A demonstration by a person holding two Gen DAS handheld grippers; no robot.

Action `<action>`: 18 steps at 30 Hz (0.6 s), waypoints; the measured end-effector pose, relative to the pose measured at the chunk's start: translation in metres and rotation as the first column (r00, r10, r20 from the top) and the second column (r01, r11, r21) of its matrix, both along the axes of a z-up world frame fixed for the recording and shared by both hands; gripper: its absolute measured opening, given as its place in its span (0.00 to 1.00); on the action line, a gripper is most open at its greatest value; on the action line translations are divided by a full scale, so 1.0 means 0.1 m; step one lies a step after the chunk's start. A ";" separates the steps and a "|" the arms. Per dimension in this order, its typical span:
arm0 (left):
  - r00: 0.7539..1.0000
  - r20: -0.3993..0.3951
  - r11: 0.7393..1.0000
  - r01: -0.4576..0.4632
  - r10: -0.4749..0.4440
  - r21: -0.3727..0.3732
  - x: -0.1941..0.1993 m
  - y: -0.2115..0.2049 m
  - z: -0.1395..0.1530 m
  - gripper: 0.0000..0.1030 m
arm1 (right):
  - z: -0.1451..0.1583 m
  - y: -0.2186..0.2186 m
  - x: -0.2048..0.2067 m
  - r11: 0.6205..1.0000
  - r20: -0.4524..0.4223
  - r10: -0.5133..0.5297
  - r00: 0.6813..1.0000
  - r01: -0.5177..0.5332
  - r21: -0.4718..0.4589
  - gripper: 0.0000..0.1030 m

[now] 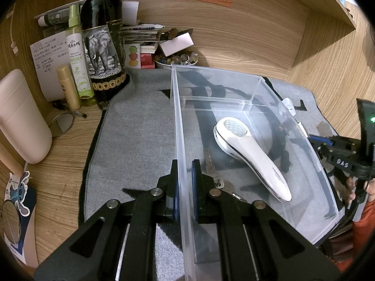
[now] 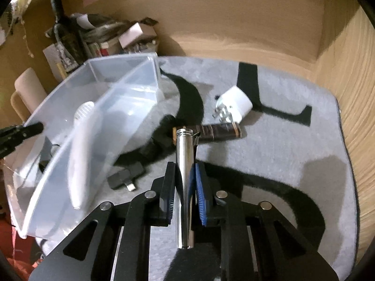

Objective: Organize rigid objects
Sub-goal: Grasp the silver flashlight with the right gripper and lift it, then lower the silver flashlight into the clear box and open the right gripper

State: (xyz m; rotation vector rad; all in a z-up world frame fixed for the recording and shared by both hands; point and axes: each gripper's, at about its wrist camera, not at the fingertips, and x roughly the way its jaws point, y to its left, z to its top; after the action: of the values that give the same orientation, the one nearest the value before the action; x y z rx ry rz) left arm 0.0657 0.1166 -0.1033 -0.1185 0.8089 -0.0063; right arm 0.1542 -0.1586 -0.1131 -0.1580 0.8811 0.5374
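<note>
Steel tube clamped in right gripper; left gripper pinches bin wall (steadying it). Lift clear of rim, release low inside.

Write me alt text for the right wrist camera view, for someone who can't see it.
The right tool is shut on a silver metal tube above a grey mat. A clear plastic bin sits to the left; a white plug and a brown stick lie beyond.

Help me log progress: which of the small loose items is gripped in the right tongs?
The silver metal tube, clamped between the right tongs. The white charger plug, brown stick and black adapter lie loose on the grey mat.
</note>
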 end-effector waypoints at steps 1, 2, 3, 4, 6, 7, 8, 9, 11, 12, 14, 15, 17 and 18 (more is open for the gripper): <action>1.000 0.000 1.000 0.000 0.000 0.000 0.00 0.00 0.00 0.07 | 0.03 0.01 -0.01 1.000 0.008 0.001 1.000 -0.001 0.005 0.15; 1.000 0.000 1.000 0.000 0.000 0.000 0.00 0.01 0.00 0.07 | 0.07 0.01 -0.02 1.000 0.018 0.003 1.000 -0.003 0.010 0.15; 1.000 0.000 1.000 0.000 0.000 -0.001 0.00 0.00 0.00 0.07 | 0.11 0.01 -0.03 1.000 0.031 0.003 1.000 -0.004 0.016 0.15; 1.000 0.001 1.000 0.000 0.000 -0.002 0.00 0.00 0.00 0.07 | 0.15 0.01 -0.05 1.000 0.043 0.005 0.999 -0.006 0.023 0.15; 1.000 0.001 1.000 0.000 0.000 -0.002 0.00 0.00 0.00 0.07 | 0.25 0.01 -0.08 0.999 0.071 0.008 0.997 -0.010 0.033 0.15; 1.000 0.000 1.000 0.000 0.000 -0.001 0.00 0.00 0.00 0.07 | 0.28 0.02 -0.10 0.999 0.081 0.009 0.997 -0.012 0.037 0.15; 1.000 0.000 1.000 0.000 0.000 -0.001 0.00 0.00 0.00 0.07 | 0.31 0.03 -0.11 0.999 0.092 0.010 0.996 -0.014 0.043 0.15; 1.000 0.000 1.000 0.000 0.000 -0.001 0.00 0.01 0.00 0.07 | 0.37 0.04 -0.12 0.999 0.106 0.013 0.994 -0.019 0.051 0.15; 1.000 0.000 1.000 0.000 0.000 -0.001 0.00 0.00 0.00 0.07 | 0.45 0.04 -0.14 0.998 0.126 0.013 0.992 -0.021 0.064 0.15; 1.000 0.001 1.000 0.000 0.000 -0.001 0.00 0.00 0.00 0.07 | 0.50 0.05 -0.15 0.997 0.139 0.015 0.990 -0.026 0.075 0.15; 1.000 0.001 1.000 -0.001 0.001 -0.001 0.00 0.00 0.00 0.07 | 0.57 0.08 -0.16 0.995 0.156 0.020 0.987 -0.034 0.089 0.15; 1.000 0.001 1.000 0.000 0.000 -0.001 0.00 0.00 0.00 0.07 | 0.62 0.09 -0.18 0.995 0.168 0.024 0.985 -0.041 0.095 0.15; 1.000 0.001 1.000 0.000 0.000 -0.002 0.00 0.00 0.00 0.07 | 0.69 0.14 -0.20 0.993 0.189 0.036 0.981 -0.057 0.107 0.15; 1.000 0.001 1.000 0.000 0.000 -0.001 0.00 -0.01 0.00 0.07 | 0.73 0.16 -0.21 0.992 0.197 0.042 0.979 -0.065 0.112 0.15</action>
State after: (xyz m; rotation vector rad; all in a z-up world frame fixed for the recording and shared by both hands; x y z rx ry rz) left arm 0.0659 0.1160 -0.1033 -0.1191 0.8083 -0.0066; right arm 0.1331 -0.1423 -0.0402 -0.1241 0.6538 0.6123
